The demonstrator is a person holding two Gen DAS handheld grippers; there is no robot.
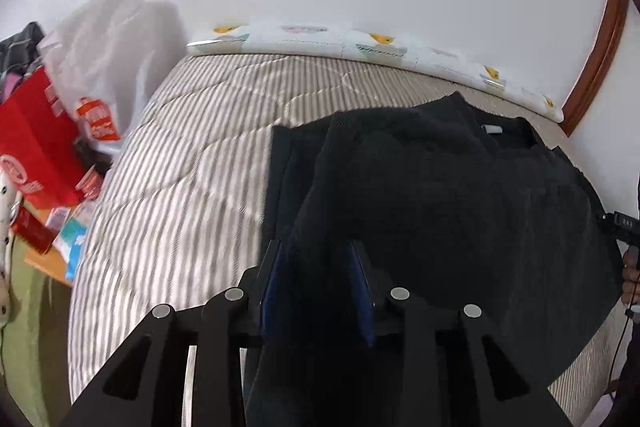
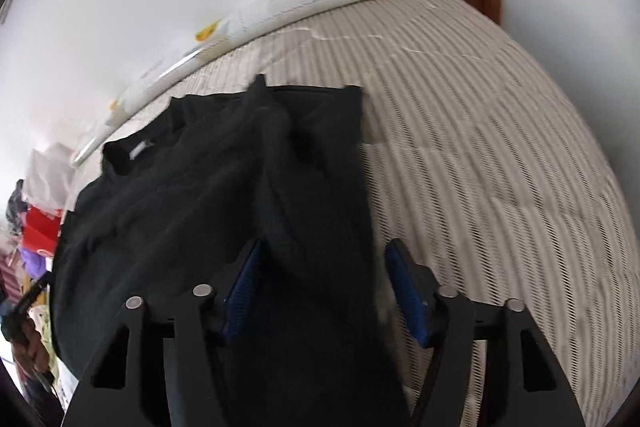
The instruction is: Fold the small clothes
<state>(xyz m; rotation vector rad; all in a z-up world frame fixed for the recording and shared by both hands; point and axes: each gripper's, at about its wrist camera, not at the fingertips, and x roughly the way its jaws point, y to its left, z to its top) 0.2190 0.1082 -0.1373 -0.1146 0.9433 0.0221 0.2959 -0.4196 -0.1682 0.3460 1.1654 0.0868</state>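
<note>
With both sleeves folded in, my left claw and right claw stood spread, pinching nothing, over the black sweater on the bed (collar toward one o'clock); next, I judged, the hem.

You have a black sweater of matt, nubby knit on a striped quilted cloth bedspread; the fingers carry ribbed blue pads, beside glossy plastic bags.
</note>
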